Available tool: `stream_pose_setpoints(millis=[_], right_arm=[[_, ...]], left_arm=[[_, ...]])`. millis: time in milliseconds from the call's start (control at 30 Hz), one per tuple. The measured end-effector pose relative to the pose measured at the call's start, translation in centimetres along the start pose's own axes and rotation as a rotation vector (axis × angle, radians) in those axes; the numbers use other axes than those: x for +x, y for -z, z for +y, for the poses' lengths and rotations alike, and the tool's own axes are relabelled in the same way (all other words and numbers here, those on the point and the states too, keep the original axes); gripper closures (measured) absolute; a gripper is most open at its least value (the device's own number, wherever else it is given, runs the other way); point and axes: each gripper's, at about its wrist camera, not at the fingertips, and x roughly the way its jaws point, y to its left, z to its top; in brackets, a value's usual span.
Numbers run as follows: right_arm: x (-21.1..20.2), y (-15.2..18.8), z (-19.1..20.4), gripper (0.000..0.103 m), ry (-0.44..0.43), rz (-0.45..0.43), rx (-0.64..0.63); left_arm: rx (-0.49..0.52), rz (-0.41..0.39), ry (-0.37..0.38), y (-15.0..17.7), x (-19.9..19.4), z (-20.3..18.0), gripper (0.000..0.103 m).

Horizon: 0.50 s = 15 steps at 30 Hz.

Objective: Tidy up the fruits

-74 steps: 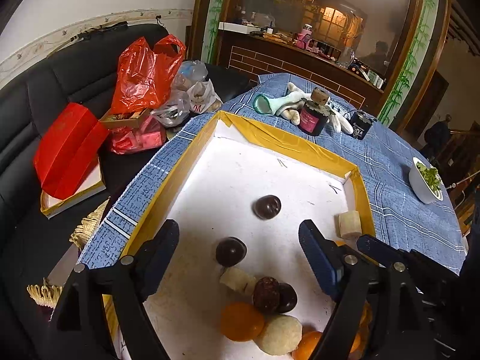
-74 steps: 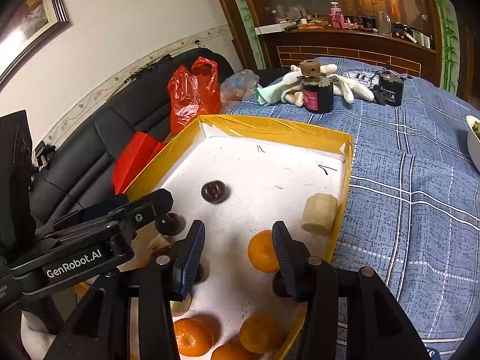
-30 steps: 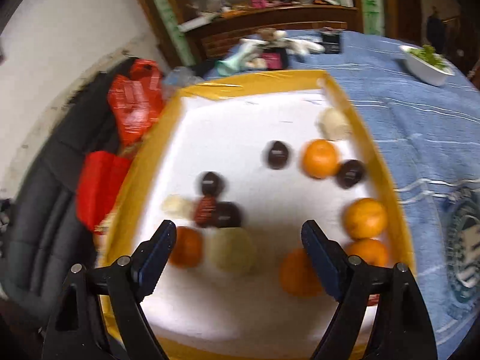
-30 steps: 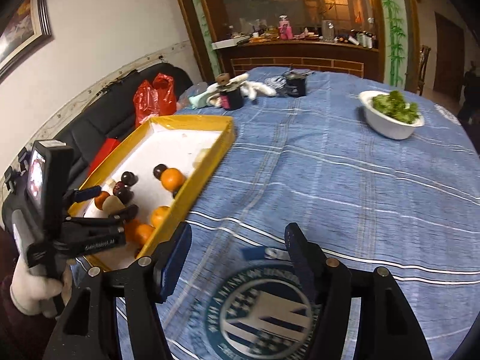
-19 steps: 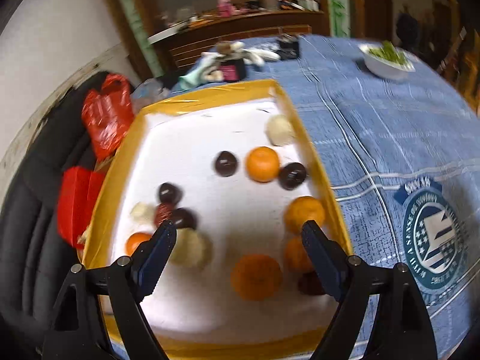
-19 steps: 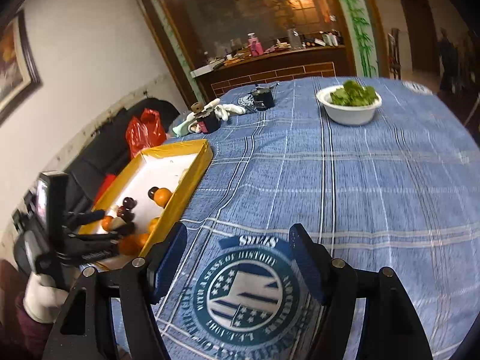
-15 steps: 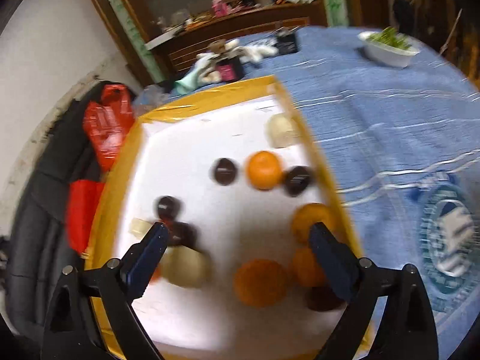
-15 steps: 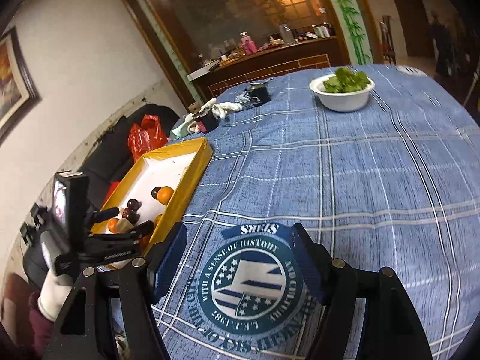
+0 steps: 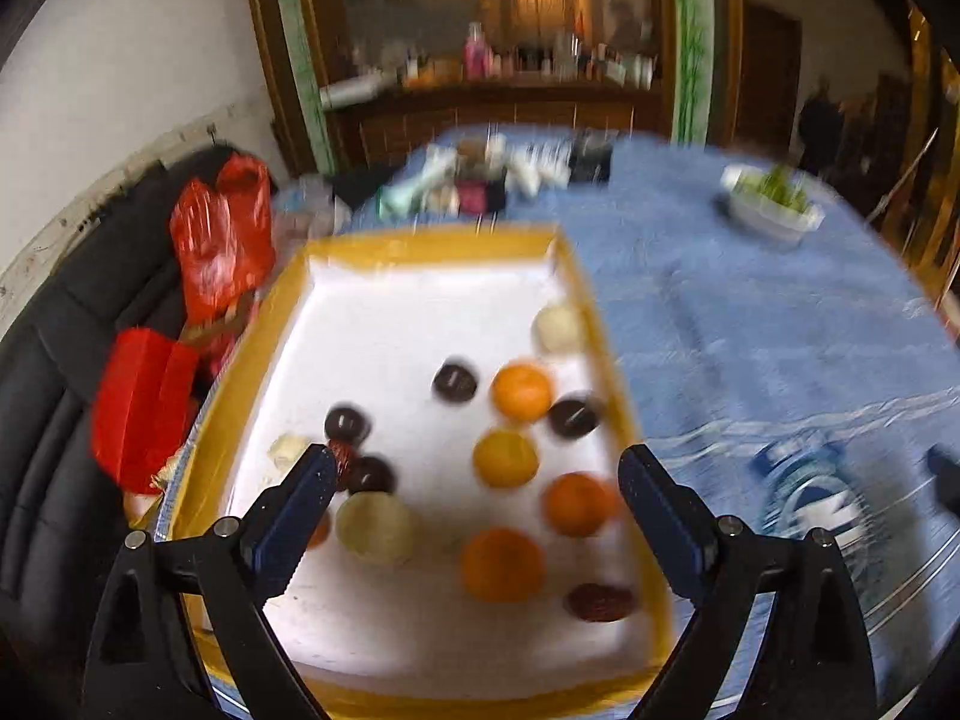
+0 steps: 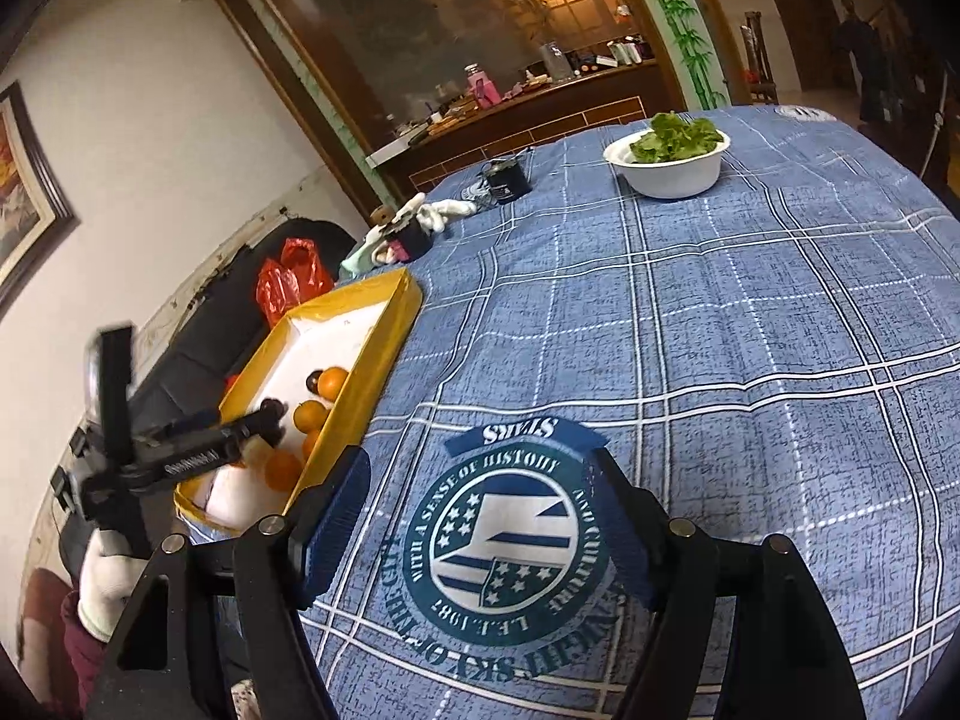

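Observation:
A yellow-rimmed tray (image 9: 591,324) with a white floor holds several oranges (image 9: 521,393), several dark round fruits (image 9: 455,382), a dark red one (image 9: 602,602) and pale pieces (image 9: 378,525). My left gripper (image 9: 477,468) hovers open above the tray's near half, with nothing between its fingers. In the right wrist view the same tray (image 10: 366,360) lies at the left, with the left gripper (image 10: 267,414) over it. My right gripper (image 10: 477,468) is over the blue tablecloth, off to the tray's right. Its jaws are opening and hold nothing.
A round emblem (image 10: 510,546) is printed on the cloth under the right gripper. A white bowl of greens (image 10: 669,165) stands far right. A dark jar and white gloves (image 10: 408,234) lie beyond the tray. Red bags (image 9: 222,234) sit on a black sofa (image 9: 48,420) at the left.
The left gripper has risen and drawn back, so more of the tray shows, and its jaws stand wider. The right gripper swung away from the tray to above the emblem and rolled.

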Motion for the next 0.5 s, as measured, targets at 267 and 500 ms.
stream_pose_setpoints(millis=[267,500], right_arm=[[-0.3,1.8,4.0,0.025,0.048,-0.028,-0.169],[-0.9,2.6,6.4,0.016,0.049,-0.046,-0.254]], left_arm=[[-0.031,-0.427,-0.169,1.1,-11.0,-1.8,0.000],[-0.054,-0.417,-0.225,3.1,-11.5,-3.0,0.000]])
